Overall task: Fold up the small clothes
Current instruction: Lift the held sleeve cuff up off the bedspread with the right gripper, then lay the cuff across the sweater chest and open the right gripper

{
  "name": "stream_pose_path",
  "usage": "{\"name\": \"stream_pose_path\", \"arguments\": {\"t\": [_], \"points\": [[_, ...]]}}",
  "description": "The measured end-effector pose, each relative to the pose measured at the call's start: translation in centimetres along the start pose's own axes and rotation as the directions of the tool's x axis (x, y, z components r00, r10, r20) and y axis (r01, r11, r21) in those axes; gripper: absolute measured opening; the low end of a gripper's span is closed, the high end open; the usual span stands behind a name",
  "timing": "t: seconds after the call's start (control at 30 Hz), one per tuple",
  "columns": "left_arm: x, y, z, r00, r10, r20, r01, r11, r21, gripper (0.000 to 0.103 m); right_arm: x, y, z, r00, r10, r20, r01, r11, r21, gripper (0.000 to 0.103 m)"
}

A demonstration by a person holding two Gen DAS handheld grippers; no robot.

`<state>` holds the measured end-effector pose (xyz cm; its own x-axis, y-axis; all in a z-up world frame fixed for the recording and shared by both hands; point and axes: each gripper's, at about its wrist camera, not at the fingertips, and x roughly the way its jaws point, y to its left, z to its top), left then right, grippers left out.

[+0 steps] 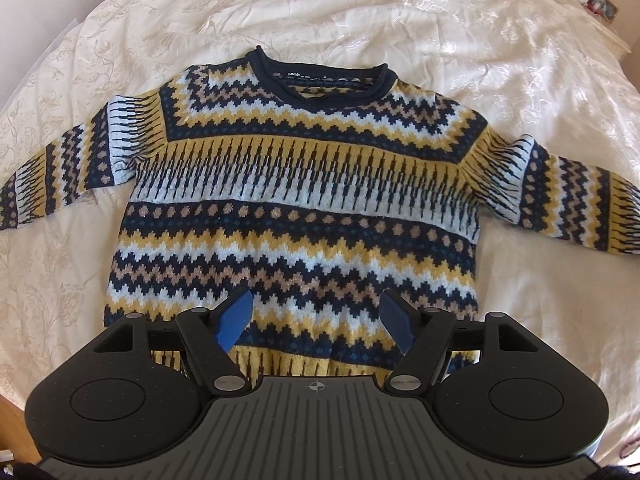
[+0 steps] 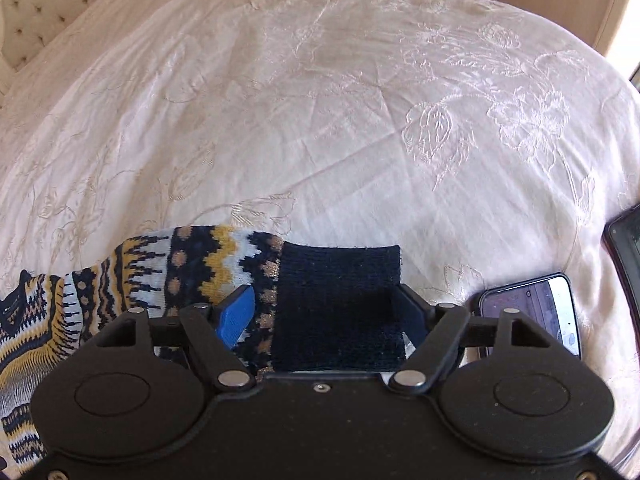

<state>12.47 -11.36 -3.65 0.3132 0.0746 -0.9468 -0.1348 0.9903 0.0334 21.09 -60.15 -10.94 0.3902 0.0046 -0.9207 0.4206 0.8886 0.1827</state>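
Observation:
A small knitted sweater (image 1: 304, 184) in navy, yellow and pale blue zigzags lies flat, front up, on a cream bedspread (image 1: 480, 60), both sleeves spread sideways. My left gripper (image 1: 316, 320) hovers open over the lower hem, its blue fingers (image 1: 236, 320) apart with nothing between them. In the right wrist view, the sweater's sleeve (image 2: 192, 268) ends in a navy ribbed cuff (image 2: 340, 280). That cuff lies between the wide-apart fingers of my open right gripper (image 2: 324, 300). The right finger is mostly hidden behind the cuff.
A phone (image 2: 532, 312) with a lit screen lies on the bedspread (image 2: 320, 120) just right of the right gripper, with a dark-framed device (image 2: 628, 240) beyond it. A tufted headboard (image 2: 36, 8) stands far left. Small items (image 1: 596, 0) sit on furniture beside the bed.

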Motion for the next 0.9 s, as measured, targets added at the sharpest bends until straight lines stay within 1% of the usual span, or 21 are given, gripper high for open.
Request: {"name": "stream_pose_path", "arguments": {"t": [0.07, 0.1, 0.13, 0.2, 0.23, 0.27, 0.3, 0.37, 0.4, 0.53, 0.63, 0.73, 0.8, 0.9], "points": [[-0.1, 0.0, -0.1, 1.000, 0.003, 0.002, -0.003, 1.000, 0.002, 0.069, 0.5, -0.2, 0.0, 1.000, 0.014, 0.002, -0.014, 1.000, 0.021, 0.086], [-0.1, 0.1, -0.1, 1.000, 0.002, 0.002, -0.002, 1.000, 0.001, 0.069, 0.5, -0.3, 0.0, 1.000, 0.020, 0.009, -0.020, 0.999, 0.035, 0.083], [-0.2, 0.1, -0.1, 1.000, 0.001, 0.001, -0.001, 1.000, 0.000, 0.069, 0.5, -0.3, 0.0, 1.000, 0.025, 0.017, -0.026, 0.999, 0.036, 0.077], [-0.1, 0.4, -0.2, 1.000, 0.000, -0.001, 0.000, 1.000, -0.001, 0.069, 0.0, -0.3, -0.1, 0.998, 0.054, 0.032, -0.055, 0.998, 0.020, 0.041], [-0.1, 0.5, -0.2, 1.000, 0.000, -0.001, 0.000, 1.000, -0.002, 0.069, -0.3, -0.1, 0.0, 0.997, 0.070, 0.035, -0.071, 0.997, 0.027, 0.034], [-0.1, 0.7, -0.3, 1.000, -0.003, -0.001, 0.003, 1.000, -0.004, 0.069, -0.6, 0.3, 0.0, 0.996, 0.075, 0.046, -0.076, 0.997, 0.033, 0.024], [-0.1, 0.8, -0.3, 1.000, -0.007, 0.000, 0.007, 1.000, -0.005, 0.069, -1.0, 0.8, -0.1, 0.996, 0.070, 0.057, -0.071, 0.997, 0.026, 0.021], [-0.1, 1.2, -0.3, 1.000, -0.013, 0.004, 0.013, 1.000, -0.002, 0.069, -2.3, 2.8, -0.3, 0.994, 0.062, 0.090, -0.060, 0.998, -0.023, 0.020], [-0.1, 1.5, -0.4, 1.000, -0.015, 0.007, 0.015, 1.000, 0.003, 0.069, -3.0, 3.7, -0.4, 0.992, 0.073, 0.104, -0.069, 0.997, -0.039, 0.020], [0.0, 2.8, -0.3, 0.999, -0.037, 0.022, 0.037, 0.999, 0.018, 0.069, -5.4, 8.0, -0.3, 0.977, 0.136, 0.164, -0.127, 0.990, -0.065, 0.020], [0.2, 4.1, -0.2, 0.998, -0.052, 0.030, 0.050, 0.998, 0.041, 0.069, -7.5, 12.6, -0.4, 0.959, 0.199, 0.200, -0.179, 0.977, -0.112, 0.020], [0.4, 6.1, 0.0, 0.997, -0.067, 0.039, 0.065, 0.996, 0.062, 0.069, -9.2, 18.2, -0.8, 0.939, 0.263, 0.221, -0.229, 0.959, -0.168, 0.020], [0.6, 7.9, 0.3, 0.997, -0.066, 0.045, 0.063, 0.996, 0.064, 0.069, -10.0, 22.1, -1.2, 0.923, 0.320, 0.212, -0.282, 0.940, -0.192, 0.020], [0.9, 10.7, 0.7, 0.997, -0.050, 0.061, 0.047, 0.998, 0.048, 0.069, -10.5, 28.4, -2.7, 0.889, 0.417, 0.188, -0.368, 0.896, -0.248, 0.020]]}}
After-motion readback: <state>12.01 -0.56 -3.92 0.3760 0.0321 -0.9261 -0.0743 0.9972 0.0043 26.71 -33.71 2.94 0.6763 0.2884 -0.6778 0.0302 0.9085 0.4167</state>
